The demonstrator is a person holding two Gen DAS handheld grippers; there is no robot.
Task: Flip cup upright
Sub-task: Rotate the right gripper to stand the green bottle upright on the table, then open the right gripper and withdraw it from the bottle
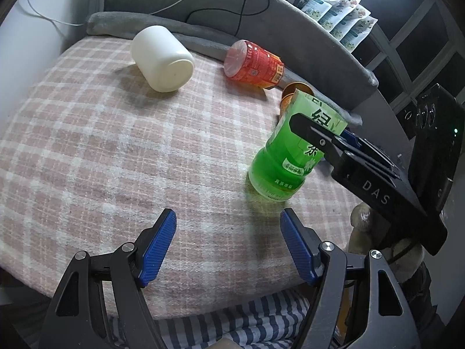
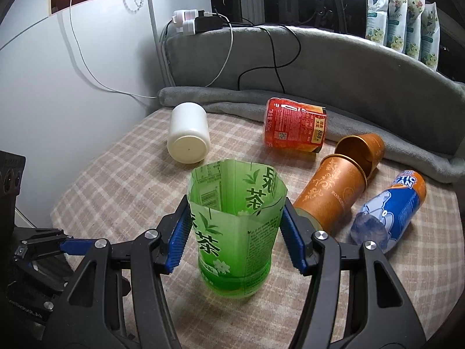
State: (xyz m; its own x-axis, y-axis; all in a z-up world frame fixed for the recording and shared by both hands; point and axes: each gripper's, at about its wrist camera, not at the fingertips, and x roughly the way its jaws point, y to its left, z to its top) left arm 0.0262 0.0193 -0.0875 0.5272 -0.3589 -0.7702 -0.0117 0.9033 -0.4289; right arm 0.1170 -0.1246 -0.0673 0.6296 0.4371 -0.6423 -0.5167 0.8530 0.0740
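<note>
Left wrist view: left gripper [image 1: 228, 244] sits low centre, fingers wide, nothing between them. The green cup [image 1: 286, 157] stands right of centre on the plaid blanket [image 1: 101, 145], open end up, pinched by the right gripper [image 1: 316, 133] coming in from the right edge. White jar [image 1: 162, 58] and red cup [image 1: 252, 64] lie tipped along the top.

Right wrist view: green cup [image 2: 232, 229] at centre, base on the blanket, blue pads [image 2: 180, 232] pressed to both sides — looks upright. Orange cups [image 2: 343, 180] and blue cup [image 2: 389, 209] lie at right.

Step looks like set-down; next — open and back off without tipping it.
</note>
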